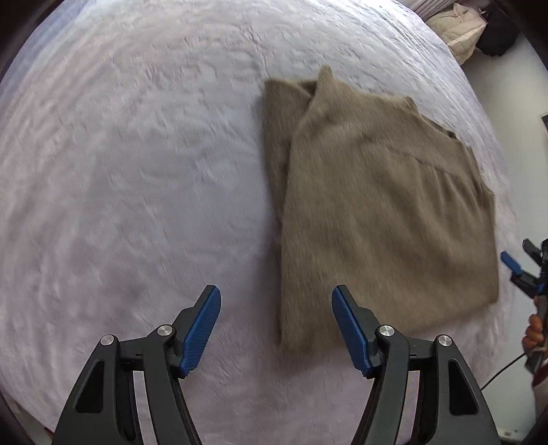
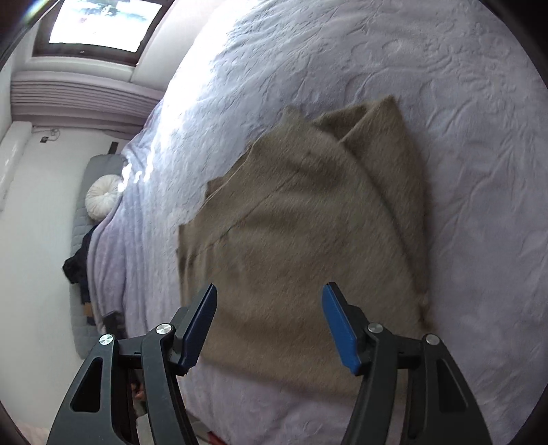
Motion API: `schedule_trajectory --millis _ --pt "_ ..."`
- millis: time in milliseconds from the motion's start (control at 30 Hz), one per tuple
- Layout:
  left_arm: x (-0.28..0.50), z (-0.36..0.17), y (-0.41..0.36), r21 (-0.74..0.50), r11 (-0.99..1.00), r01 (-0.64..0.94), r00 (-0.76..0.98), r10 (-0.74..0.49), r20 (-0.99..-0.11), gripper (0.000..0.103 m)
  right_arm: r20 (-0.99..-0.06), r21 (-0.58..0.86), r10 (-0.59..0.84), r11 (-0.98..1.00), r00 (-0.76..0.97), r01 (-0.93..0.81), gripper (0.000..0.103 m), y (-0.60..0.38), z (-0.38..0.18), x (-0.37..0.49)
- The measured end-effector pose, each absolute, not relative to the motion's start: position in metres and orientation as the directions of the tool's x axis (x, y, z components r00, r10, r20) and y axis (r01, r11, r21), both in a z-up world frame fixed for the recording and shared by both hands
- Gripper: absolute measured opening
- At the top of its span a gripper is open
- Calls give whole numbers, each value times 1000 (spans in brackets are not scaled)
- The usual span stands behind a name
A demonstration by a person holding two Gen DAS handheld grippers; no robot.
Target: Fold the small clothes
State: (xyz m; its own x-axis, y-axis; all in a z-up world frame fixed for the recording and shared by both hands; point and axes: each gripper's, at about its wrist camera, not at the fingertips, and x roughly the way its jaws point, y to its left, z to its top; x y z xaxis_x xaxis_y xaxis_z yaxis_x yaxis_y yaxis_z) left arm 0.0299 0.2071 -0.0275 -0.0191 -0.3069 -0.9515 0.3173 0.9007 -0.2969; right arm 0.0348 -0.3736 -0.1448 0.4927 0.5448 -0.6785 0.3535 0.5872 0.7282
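Left claw: fingers spread wide apart, nothing between the blue pads. It hovers above the bed, over the near left corner of the sweater. The right pad lies over the sweater's near edge in the left wrist view; contact cannot be confirmed. The left pad is over bare bedspread.

Right claw: fingers likewise wide apart, gripping nothing. Both pads sit over the near part of the sweater in the right wrist view; whether they touch the fabric cannot be told. In the left wrist view the right claw shows at the far right edge, just beside the sweater's right side, with a hand on its handle.

Sweater: tan, fuzzy knit, lying flat on the lilac textured bedspread, folded into a rough rectangle. A narrower layer shows along one long side, and a pointed corner sticks out at the far end. Both views are motion-blurred.

Surroundings: a round white cushion lies beside the bed, near a window. Pale clothing is piled at the bed's far corner.
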Motion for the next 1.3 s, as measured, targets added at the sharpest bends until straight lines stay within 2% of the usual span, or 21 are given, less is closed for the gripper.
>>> schedule_trajectory --millis 133,300,367,400,433,467,500,567,667,767,833,933,967,1000,1033,1067,1300 --pt "14 -41 214 -366 878 309 -81 -359 -930 69 -576 816 706 468 413 339 69 -319 -168 8" --pt "5 -44 205 -422 849 319 -109 -409 -906 66 -568 809 743 424 354 407 69 -262 -209 5" --pt "7 -49 195 -400 852 337 -118 -383 -916 37 -546 814 733 351 405 462 69 -256 -226 11" --pt "9 -51 188 -361 862 355 -110 -345 -932 30 -541 812 725 321 425 486 65 -256 -231 13" --pt "9 -51 188 -326 868 374 -100 -312 -945 20 -539 809 715 290 446 512 55 -256 -237 16" --pt "8 -51 190 -313 869 383 -95 -300 -949 19 -540 807 707 279 457 521 20 -256 -238 18" --pt "7 -50 192 -300 871 390 -84 -290 -953 19 -551 800 699 287 456 527 10 -257 -237 20" --pt "0 -50 196 -240 873 425 -45 -245 -969 19 -600 772 684 356 416 527 10 -254 -233 20" --pt "-12 -56 208 -220 882 416 -47 -221 -974 19 -682 700 656 459 322 547 9 -253 -239 16" --pt "-22 -52 217 -202 907 370 -29 -206 -978 19 -672 703 661 427 334 568 9 -255 -243 9" --pt "-35 -49 224 -145 924 355 -19 -148 -989 19 -681 696 658 447 320 562 9 -254 -238 8" --pt "-53 -45 232 -126 932 339 -23 -126 -992 19 -713 670 647 515 271 534 10 -249 -226 9" --pt "-59 -42 235 -123 934 336 -20 -123 -992 25 -723 663 640 536 259 523 11 -248 -222 9" --pt "-64 -40 235 -121 934 335 -23 -121 -992 39 -735 654 631 560 249 509 11 -247 -216 10" --pt "-69 -37 236 -125 935 331 -26 -124 -992 78 -745 645 623 581 239 497 11 -244 -211 10" --pt "-75 -32 234 -127 938 323 -12 -130 -991 94 -754 637 614 600 232 483 11 -242 -205 9" --pt "-112 -3 231 -106 934 341 7 -115 -993 94 -789 601 581 664 200 446 12 -229 -174 8"
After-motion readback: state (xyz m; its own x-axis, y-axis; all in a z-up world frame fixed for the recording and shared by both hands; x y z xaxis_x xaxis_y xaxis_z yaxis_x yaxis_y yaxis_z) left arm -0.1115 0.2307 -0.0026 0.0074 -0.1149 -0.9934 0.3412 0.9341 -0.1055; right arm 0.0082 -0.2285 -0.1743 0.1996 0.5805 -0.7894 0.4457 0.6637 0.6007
